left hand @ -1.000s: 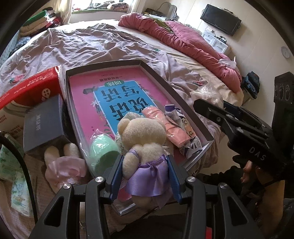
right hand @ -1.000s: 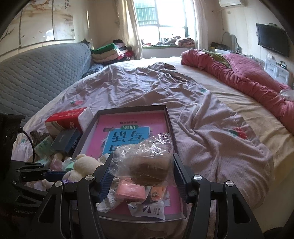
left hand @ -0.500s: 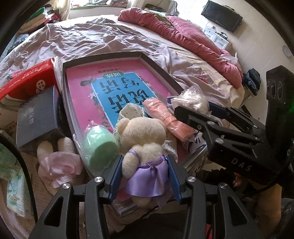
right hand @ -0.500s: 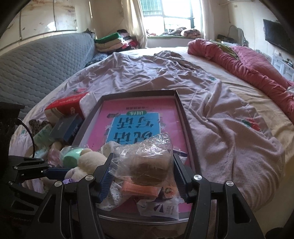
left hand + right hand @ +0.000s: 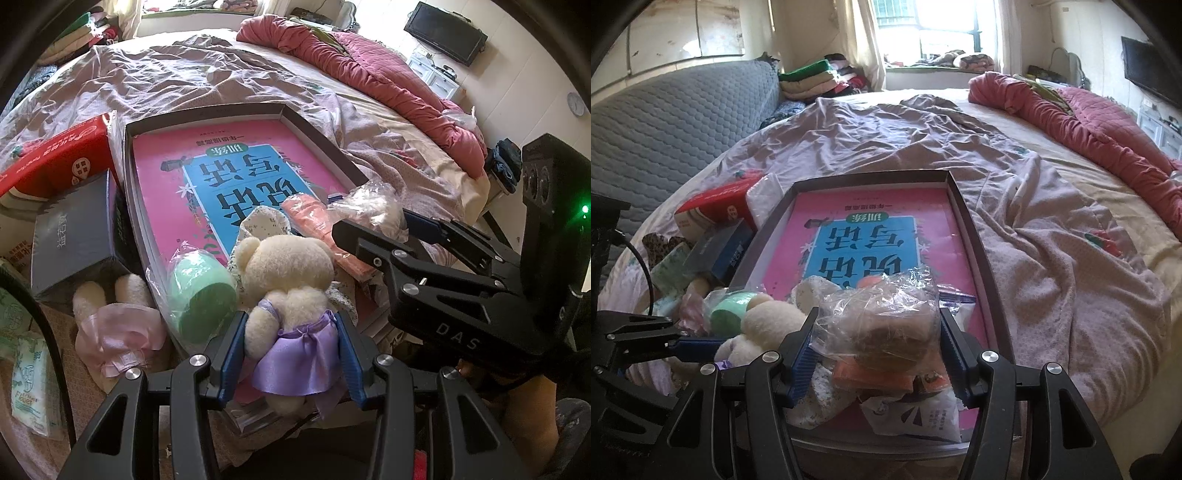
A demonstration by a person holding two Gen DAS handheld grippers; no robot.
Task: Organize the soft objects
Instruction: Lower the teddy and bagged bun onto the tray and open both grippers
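My left gripper point(image 5: 290, 354) is shut on a cream teddy bear in a purple skirt point(image 5: 291, 295), held over the near end of the dark tray point(image 5: 207, 110). The bear also shows in the right wrist view point(image 5: 764, 328). My right gripper point(image 5: 877, 350) is shut on a clear plastic bag with a brown soft object point(image 5: 882, 332), over the tray's near end point(image 5: 982, 254). The bag also shows in the left wrist view point(image 5: 369, 206). A pink and blue book point(image 5: 229, 173) lies in the tray. A bagged green roll point(image 5: 201, 291), an orange pack point(image 5: 321, 229) and a floral cloth point(image 5: 262, 221) lie on it.
Left of the tray lie a red tissue box point(image 5: 55, 158), a dark box point(image 5: 74, 236), a plush in a pink dress point(image 5: 114, 328) and a tissue pack point(image 5: 29, 391). A mauve sheet point(image 5: 1052, 258) covers the bed; a red quilt point(image 5: 1089, 122) lies far right.
Both grippers have moved forward over the tray with their loads. The right gripper with the bag has come closer to the bear, now beside the orange pack.
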